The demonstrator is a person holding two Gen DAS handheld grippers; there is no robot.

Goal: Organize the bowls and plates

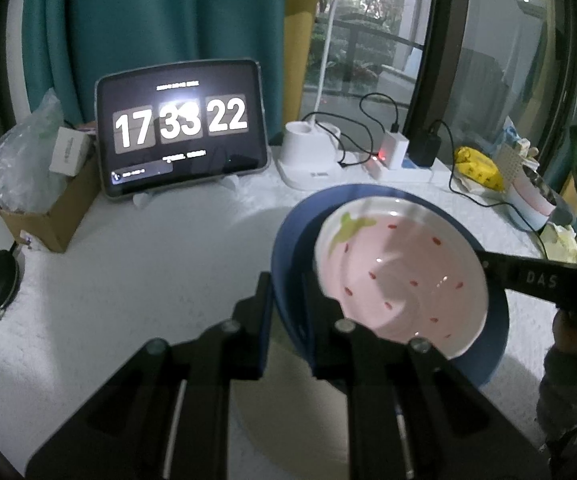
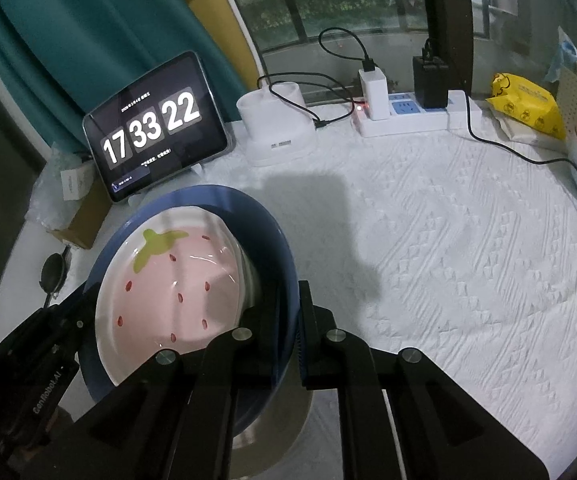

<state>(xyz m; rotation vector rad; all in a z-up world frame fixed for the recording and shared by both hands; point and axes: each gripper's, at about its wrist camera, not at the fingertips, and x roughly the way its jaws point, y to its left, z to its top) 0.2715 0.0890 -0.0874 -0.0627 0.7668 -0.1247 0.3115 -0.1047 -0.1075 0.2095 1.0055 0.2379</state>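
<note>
Clamping opposite rims of the deep blue ceramic bowl (image 1: pixel 288 248), the left hand-held gripper (image 1: pixel 286 292) and right hand-held gripper (image 2: pixel 288 304) hold it over the white-clothed counter (image 2: pixel 448 260) (pink strawberry-patterned bowl (image 2: pixel 176 292) nested inside).

I see a deep blue round bowl (image 1: pixel 288 240), its rim pinched on both sides by my two tools and tilted. Nested inside it sits a glossy white ceramic dish with a pink strawberry pattern (image 2: pixel 176 292), leaning toward my left tool.
</note>
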